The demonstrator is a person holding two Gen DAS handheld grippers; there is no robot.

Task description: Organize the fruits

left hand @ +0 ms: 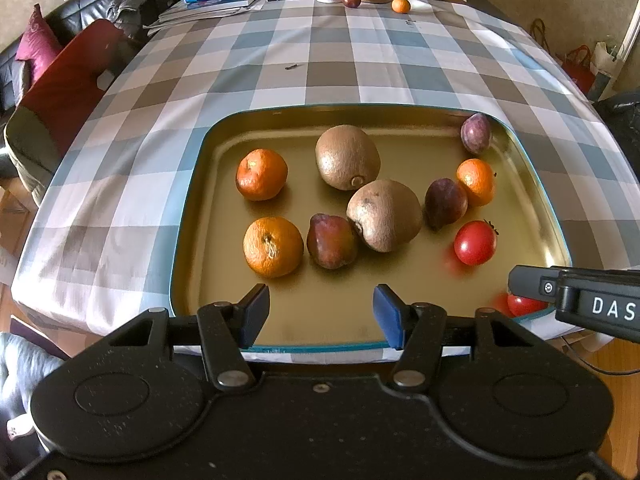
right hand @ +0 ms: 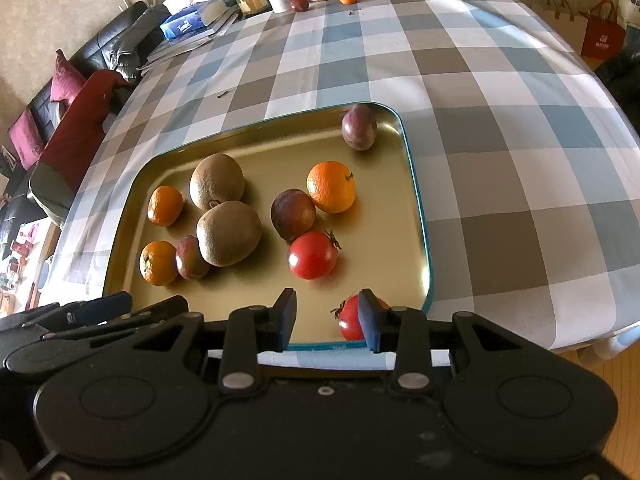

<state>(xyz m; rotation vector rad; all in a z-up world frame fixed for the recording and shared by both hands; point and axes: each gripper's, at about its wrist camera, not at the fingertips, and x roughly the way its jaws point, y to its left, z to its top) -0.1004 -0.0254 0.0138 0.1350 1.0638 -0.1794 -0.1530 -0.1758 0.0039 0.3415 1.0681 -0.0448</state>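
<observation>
Both claws are wide open and hold nothing. The left claw (left hand: 321, 316) hangs over the near edge of the gold tray (left hand: 192, 216), at the middle of the frame. The right claw (right hand: 327, 320) sits by a red tomato (right hand: 349, 322). Tangerines, kiwis and plums lie in the tray on the checked bench (left hand: 120, 168).

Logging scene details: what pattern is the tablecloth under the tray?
Checked tablecloth: grey, blue and white squares, clearest in the right wrist view.

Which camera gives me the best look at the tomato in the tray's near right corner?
The right wrist view. There the near tomato shows most of its body and its stalk, just behind the right tongs' pad. In the left wrist view, the same tomato is only a red sliver, mostly hidden by the other tool.
</observation>
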